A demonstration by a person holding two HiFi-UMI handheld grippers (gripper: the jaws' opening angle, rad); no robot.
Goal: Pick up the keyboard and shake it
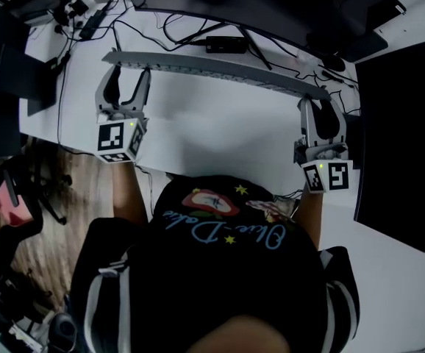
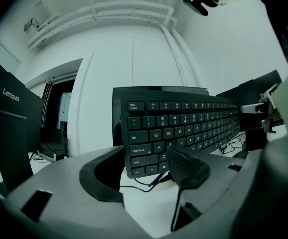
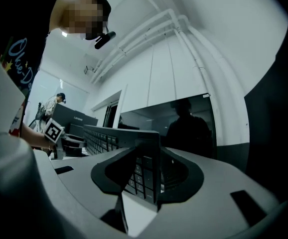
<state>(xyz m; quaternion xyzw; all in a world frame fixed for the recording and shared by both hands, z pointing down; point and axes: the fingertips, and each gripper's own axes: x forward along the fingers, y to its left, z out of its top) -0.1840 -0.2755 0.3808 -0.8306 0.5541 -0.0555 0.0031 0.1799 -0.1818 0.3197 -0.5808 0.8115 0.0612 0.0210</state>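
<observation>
- Holding the keyboard (image 1: 212, 66) on edge above the desk (image 1: 220, 131); the left hand-held gripper (image 1: 129, 76) and right hand-held gripper (image 1: 320, 107) each pinch one end.
- The lift looks done; the shake to come needs both grips kept firm.

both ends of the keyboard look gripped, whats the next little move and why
Probably a short, quick up-and-down shake with both hands moving together. The keyboard stands on its long edge, with the left tongs clamped on one end and the right tongs on the other. In the left gripper view it seems lifted clear of the desk. Keep both grips closed.
</observation>
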